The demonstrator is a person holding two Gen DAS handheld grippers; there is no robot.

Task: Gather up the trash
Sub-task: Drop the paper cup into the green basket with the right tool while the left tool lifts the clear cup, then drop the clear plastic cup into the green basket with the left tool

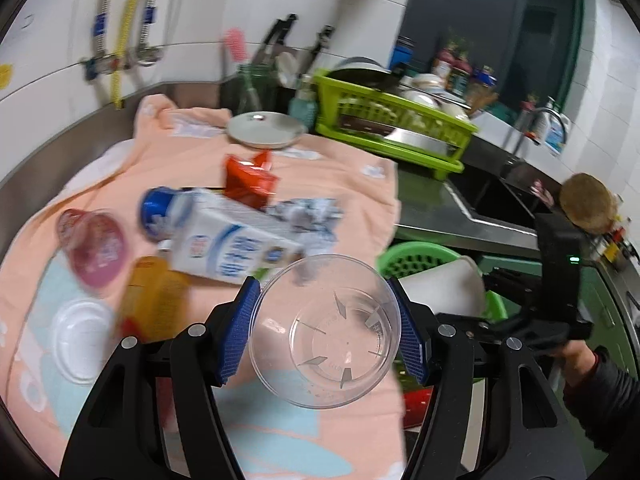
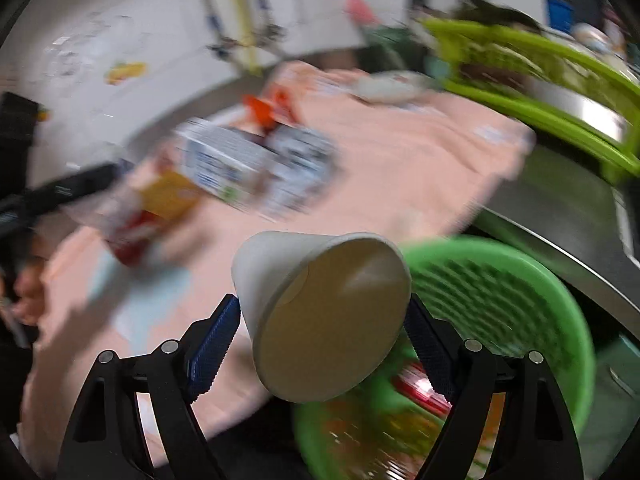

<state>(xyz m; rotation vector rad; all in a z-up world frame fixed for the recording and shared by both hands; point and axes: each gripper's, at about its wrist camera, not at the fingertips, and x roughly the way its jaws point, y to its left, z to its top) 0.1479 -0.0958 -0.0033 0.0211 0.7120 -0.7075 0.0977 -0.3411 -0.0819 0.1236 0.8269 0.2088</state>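
Right wrist view heavily motion-smeared: white-and-blue rectangular milk carton point(image 2: 224, 160) print unreadable. Round green slotted plastic basket point(image 2: 520, 300) partly hidden behind white paper cup point(image 2: 320, 312), contents indistinct. Left view: small round pink plastic tub point(image 1: 94, 246) label blurred.

**Even indoor light, heavy blur on the right**

Lit softly from overhead — no hard shadows, only faint shade under the litter on the peach towel point(image 1: 352, 184). Mild glare on the steel counter edge point(image 2: 600, 120). Strong fisheye bending, with black corners on both views. Left wrist view moderately smeared; right wrist view streaked badly — only the white paper cup point(image 2: 320, 312) fairly sharp.
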